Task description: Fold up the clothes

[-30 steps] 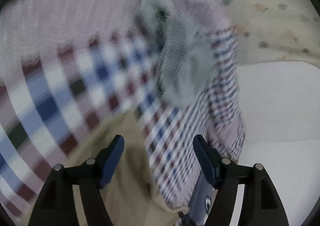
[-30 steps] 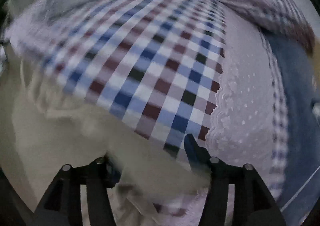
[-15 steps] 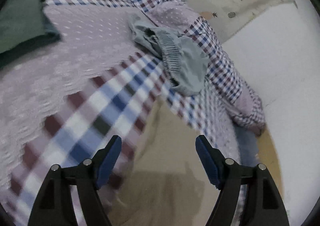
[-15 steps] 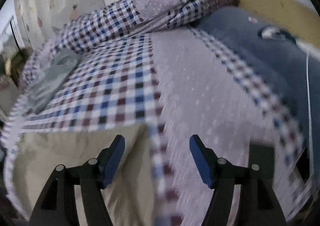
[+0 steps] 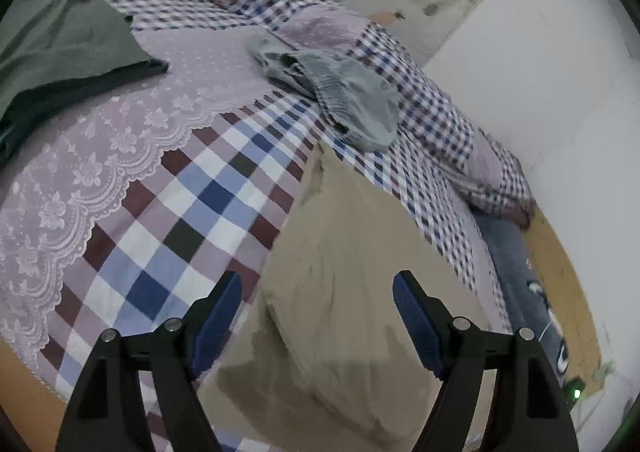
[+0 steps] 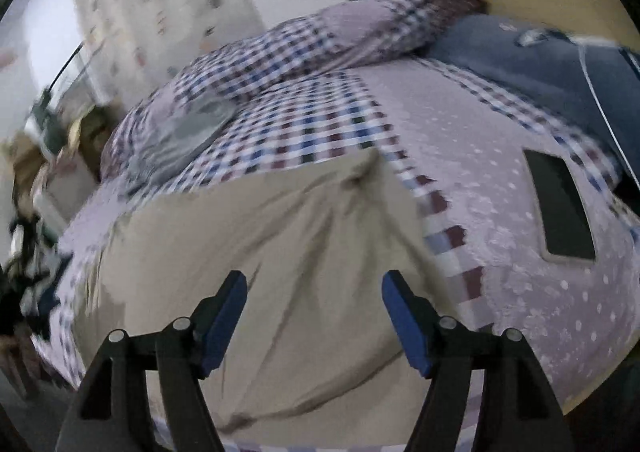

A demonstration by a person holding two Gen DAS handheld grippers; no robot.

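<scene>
The flat beige cotton garment [image 5: 340,292] lies spread on the bed's checked blue, maroon and white quilt [image 5: 192,220], wrinkled toward one pinched corner. A second ago the right gripper [image 6: 312,312] was clamped on this fabric, close to the quilt; now both grippers are pulled back above the bed and the garment rests free. The left gripper [image 5: 316,316] hangs over the beige cloth with its jaws released and wide apart, nothing between them. The right gripper's jaws are likewise released and empty. A crumpled grey knitted garment [image 5: 352,104] lies farther up the quilt, apart from the beige one, where it was before. A dark green folded cloth [image 5: 60,52] sits on the lilac lace panel [image 5: 100,156]. A black rectangular phone [image 6: 560,208] lies on the quilt's right side.
</scene>
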